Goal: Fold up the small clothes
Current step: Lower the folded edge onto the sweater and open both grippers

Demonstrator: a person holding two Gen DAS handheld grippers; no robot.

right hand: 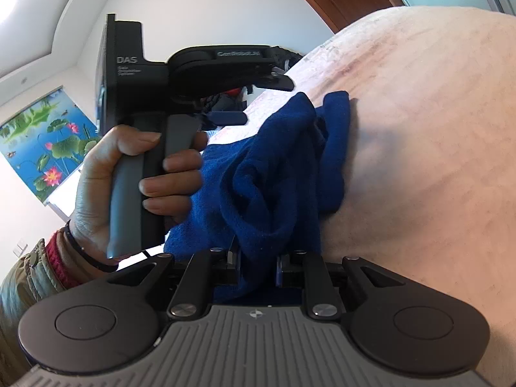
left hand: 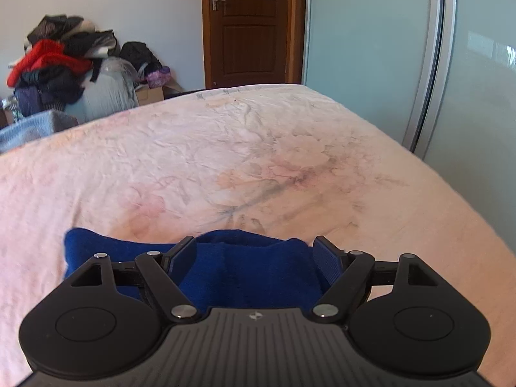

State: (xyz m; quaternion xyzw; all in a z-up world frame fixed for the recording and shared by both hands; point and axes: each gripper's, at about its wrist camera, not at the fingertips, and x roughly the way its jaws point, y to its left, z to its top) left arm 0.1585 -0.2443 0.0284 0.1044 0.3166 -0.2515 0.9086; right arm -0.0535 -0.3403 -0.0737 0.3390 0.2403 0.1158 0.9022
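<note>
Blue cloth (left hand: 245, 274) on bed (left hand: 290, 161) | between wide-parted left jaws | pinched in closed right jaws

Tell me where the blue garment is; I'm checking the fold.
The blue garment lies bunched on the pink bedspread, pinched by the right hand-held gripper, between the open left hand-held gripper fingers.

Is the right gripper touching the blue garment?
Touching. The right wrist view shows the right gripper with both fingers closed on a bunched fold of the blue garment, cloth pinched between the pads.
</note>
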